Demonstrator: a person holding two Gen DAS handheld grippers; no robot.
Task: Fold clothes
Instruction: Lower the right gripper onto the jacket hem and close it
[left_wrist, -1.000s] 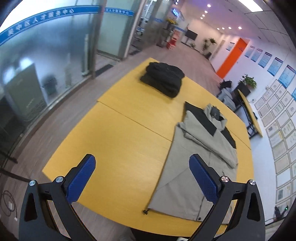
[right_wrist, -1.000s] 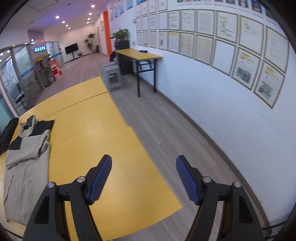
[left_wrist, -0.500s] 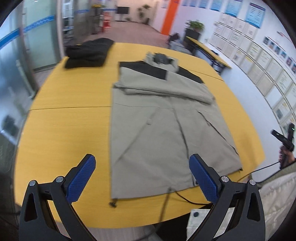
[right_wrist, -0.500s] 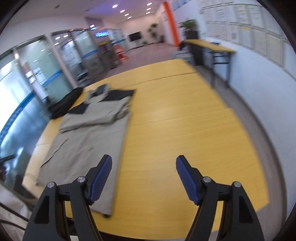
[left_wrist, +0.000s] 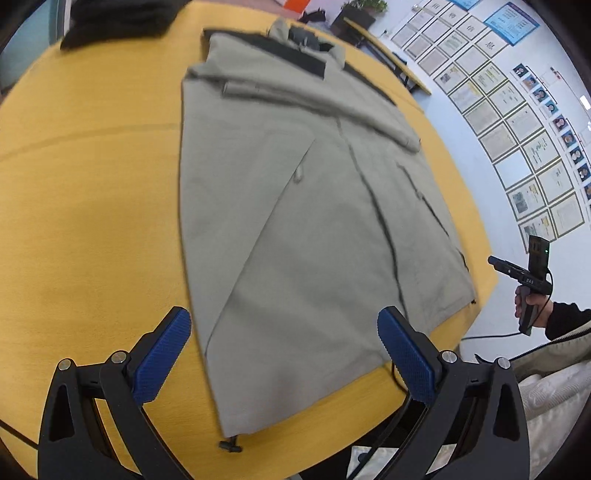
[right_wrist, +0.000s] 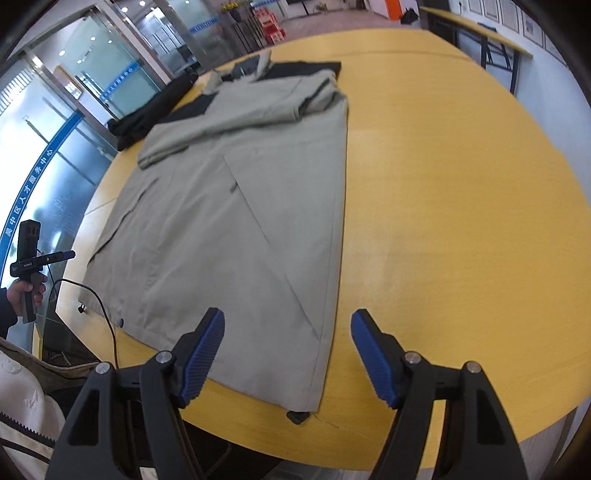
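Note:
A grey-green jacket (left_wrist: 303, 206) with black shoulder panels lies flat on the yellow table (left_wrist: 92, 206), sleeves folded across its chest, hem toward me. It also shows in the right wrist view (right_wrist: 236, 206). My left gripper (left_wrist: 284, 350) is open and empty, above the hem near its left corner. My right gripper (right_wrist: 288, 350) is open and empty, above the hem's right corner. The other gripper shows at the edge of each view: the right one (left_wrist: 524, 280) and the left one (right_wrist: 29, 266), each held in a hand.
A folded black garment (left_wrist: 122, 18) lies at the table's far left, also in the right wrist view (right_wrist: 147, 110). A black cable (right_wrist: 99, 306) hangs over the near table edge (right_wrist: 406, 454). A second table (right_wrist: 480, 33) and a framed-paper wall (left_wrist: 517, 129) stand to the right.
Both grippers have swung toward the jacket and dropped closer to its hem. The jacket fills more of each view. Both jaws stay open.

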